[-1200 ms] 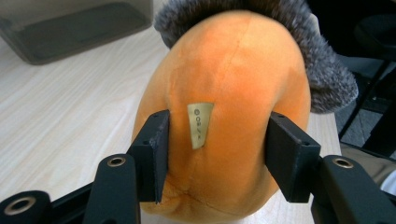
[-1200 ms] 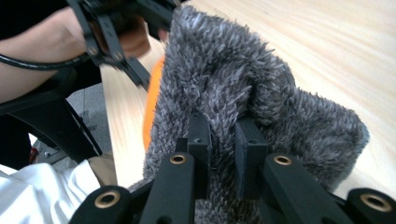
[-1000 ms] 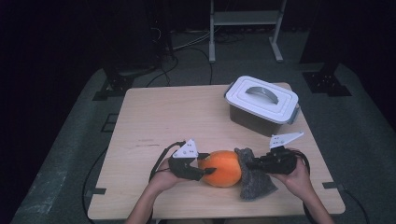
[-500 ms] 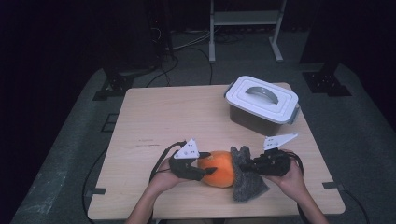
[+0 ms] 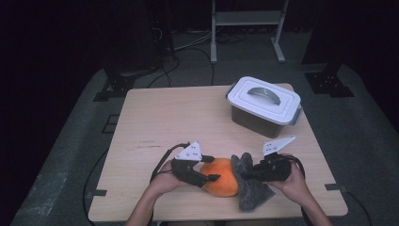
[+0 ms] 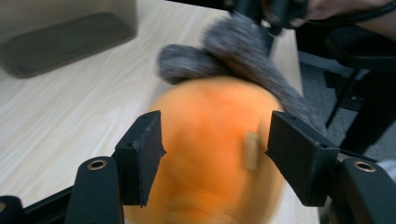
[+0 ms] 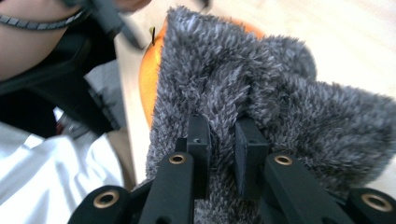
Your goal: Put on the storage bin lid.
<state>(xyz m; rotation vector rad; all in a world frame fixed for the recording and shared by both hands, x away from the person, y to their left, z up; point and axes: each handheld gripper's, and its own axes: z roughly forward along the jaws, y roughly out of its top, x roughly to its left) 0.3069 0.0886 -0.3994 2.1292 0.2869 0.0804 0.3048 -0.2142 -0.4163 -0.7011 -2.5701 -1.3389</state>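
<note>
Dark room w/ cables on the floor; light wood counter (image 5: pixel 155 122) in the middle. Grey lidded bin (image 5: pixel 263 106) sits near the counter's far right corner. Orange ball (image 5: pixel 221 177), soft-looking, lies near the front edge, about mid-width, w/ a grey fuzzy cloth (image 5: pixel 251 181) draped against its right side, touching it.

Left gripper (image 5: pixel 210 168) is at the ball's left side; its jaws have just been opening and now stand a bit apart, ball between them. In the left gripper view the pads sit either side of the ball (image 6: pixel 212 149), w/ slim gaps, not pressing.

Right gripper (image 5: pixel 245 175) comes in from the right, jaws pinched tight on a fold of the cloth (image 7: pixel 280 107); the right gripper view shows fur squeezed between both pads. Orange ball (image 7: pixel 149 79) peeks out behind the cloth.
</note>
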